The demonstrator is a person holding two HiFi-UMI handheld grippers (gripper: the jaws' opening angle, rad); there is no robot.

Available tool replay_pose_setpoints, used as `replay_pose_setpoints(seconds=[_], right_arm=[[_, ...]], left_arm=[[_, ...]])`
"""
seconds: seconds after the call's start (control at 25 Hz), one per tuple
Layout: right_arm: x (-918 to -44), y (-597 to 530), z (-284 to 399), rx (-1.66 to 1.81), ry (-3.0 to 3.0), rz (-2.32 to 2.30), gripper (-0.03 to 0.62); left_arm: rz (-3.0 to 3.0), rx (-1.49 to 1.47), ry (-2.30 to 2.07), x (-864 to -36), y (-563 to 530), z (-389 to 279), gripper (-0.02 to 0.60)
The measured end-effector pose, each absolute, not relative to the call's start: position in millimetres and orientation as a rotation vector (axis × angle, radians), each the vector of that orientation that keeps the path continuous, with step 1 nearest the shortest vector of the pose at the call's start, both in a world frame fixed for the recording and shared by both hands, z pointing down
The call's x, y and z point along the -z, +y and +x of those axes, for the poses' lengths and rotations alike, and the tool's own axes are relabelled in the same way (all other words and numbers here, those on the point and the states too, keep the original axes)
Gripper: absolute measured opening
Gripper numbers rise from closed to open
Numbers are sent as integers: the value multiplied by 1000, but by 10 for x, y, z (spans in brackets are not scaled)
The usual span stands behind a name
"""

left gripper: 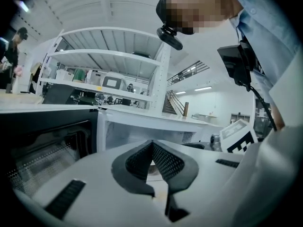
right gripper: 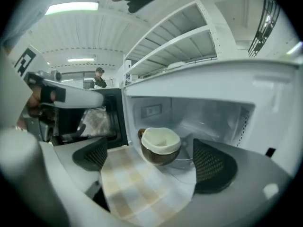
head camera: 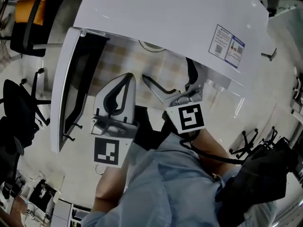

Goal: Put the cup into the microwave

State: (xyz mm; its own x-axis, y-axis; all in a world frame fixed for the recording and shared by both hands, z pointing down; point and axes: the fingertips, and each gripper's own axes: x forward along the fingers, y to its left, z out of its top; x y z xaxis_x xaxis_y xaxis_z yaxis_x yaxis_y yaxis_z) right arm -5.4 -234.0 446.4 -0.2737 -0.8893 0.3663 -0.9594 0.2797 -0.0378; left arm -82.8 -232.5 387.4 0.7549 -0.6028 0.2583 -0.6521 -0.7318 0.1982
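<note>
The microwave (head camera: 165, 13) is seen from above in the head view, with its door (head camera: 66, 89) swung fully open to the left. A printed label (head camera: 227, 46) is fixed on the white top panel. A checked cloth (right gripper: 137, 183) is spread on the surface in front of the opening and reaches up to the cavity's front edge.

The cup (right gripper: 161, 145), brown outside and white inside, is located inside the microwave cavity. It stands upright just behind the front edge, toward the door side. In the head view only part of its rim is seen below the edge of the top panel.

The right gripper (right gripper: 154, 160) is held in front of the opening, above the cloth. Its jaws are spread wide apart. The cup is seen ahead of them, and it is touched by neither pad (right gripper: 213, 167).

The left gripper (left gripper: 152, 148) is held to the left of the right gripper, near the open door. Its jaws are closed together at the tips and nothing is held between them.

A light blue sleeve (head camera: 161, 183) is seen behind both grippers. A white shelving rack (left gripper: 109, 56) is seen beyond the microwave in the left gripper view.
</note>
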Motion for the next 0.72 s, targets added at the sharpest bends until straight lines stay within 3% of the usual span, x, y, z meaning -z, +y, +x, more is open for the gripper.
replay_pose_setpoints(seconds=[0.04, 0.12, 0.16, 0.24, 0.28, 0.72], right_arm=[[-4387, -2273, -93, -368, -2303, 1708, 548], [-4280, -2158, -179, -401, -2355, 1714, 454], [-4253, -2122, -216, -418, -2373, 1715, 368], [-4252, -2092, -275, -441, -2384, 1709, 28], [-4282, -2092, -305, -464, -2383, 1693, 0], [-5001, -2291, -247, -762, -2170, 1697, 0]], left_arm=[[2677, -267, -981, -3884, -2304, -817, 5], [2678, -284, -975, -3907, -2269, -775, 5], [2679, -287, -967, -3918, -2255, -743, 5], [2687, -292, -940, -3946, -2231, -661, 5], [2692, -298, -921, -3970, -2222, -613, 5], [2639, -449, -758, -4630, -2363, -347, 5]])
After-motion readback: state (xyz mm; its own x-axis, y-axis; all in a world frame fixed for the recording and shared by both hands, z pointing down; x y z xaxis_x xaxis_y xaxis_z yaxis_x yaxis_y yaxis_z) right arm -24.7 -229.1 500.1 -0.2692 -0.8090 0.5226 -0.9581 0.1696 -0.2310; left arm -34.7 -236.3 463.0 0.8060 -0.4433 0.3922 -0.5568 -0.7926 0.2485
